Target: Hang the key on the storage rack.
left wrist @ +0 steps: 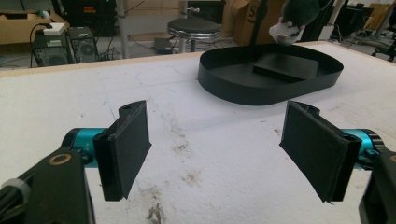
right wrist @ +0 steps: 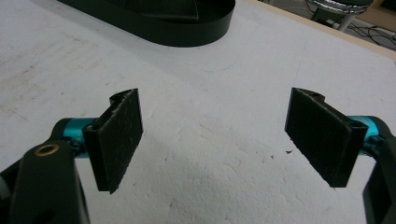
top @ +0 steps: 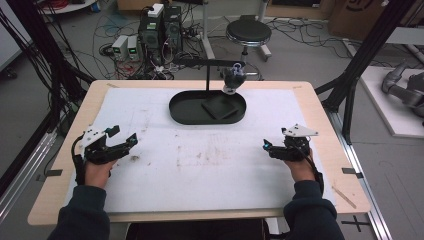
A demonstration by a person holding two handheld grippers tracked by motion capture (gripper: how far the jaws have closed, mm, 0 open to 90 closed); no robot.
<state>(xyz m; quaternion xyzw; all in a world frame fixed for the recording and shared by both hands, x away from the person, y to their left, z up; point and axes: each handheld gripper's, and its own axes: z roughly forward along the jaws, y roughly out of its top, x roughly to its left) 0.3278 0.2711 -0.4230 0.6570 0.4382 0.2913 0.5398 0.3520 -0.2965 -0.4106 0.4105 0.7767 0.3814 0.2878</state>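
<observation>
A black oval tray sits at the far middle of the white mat, with a flat black block lying inside it. Above the tray's far right rim a dark fuzzy object with a white end hangs from a thin black stand. My left gripper rests near the mat's left edge, open and holding nothing. My right gripper rests at the right, also open with nothing in it. The left gripper view shows its pads wide apart, facing the tray, the block and the hanging object. The right gripper view shows wide-apart pads and the tray wall.
The white mat has brown stains in its middle. Wooden table edges border it. Behind the table are a round stool, computer boxes and floor cables. Black frame posts stand at the right.
</observation>
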